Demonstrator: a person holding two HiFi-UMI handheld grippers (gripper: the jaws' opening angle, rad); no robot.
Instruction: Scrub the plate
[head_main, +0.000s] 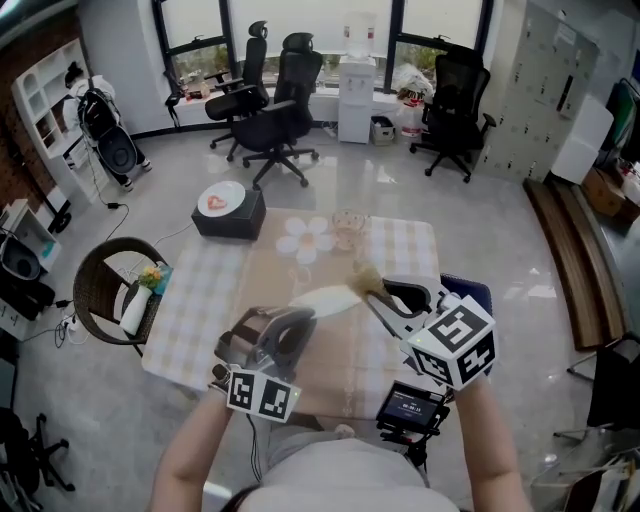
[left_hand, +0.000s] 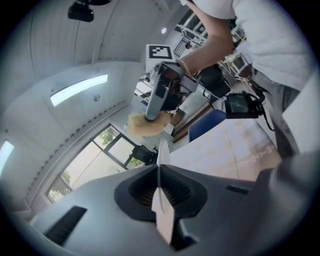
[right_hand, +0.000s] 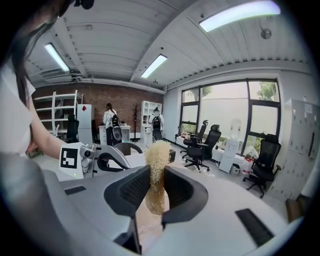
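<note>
While your left gripper clamps the plate by its rim above the desk, grip firmly: it looks stiff, slick and breakable. Your right gripper pinches the soft scrubber.

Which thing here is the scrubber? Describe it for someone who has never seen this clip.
Above the checked table, find the right gripper, at the head view's right. Its jaws are shut on the scrubber, a tuft of coarse straw-coloured fibres. Unlike the smooth white plate beside it, it is fuzzy and tan.
</note>
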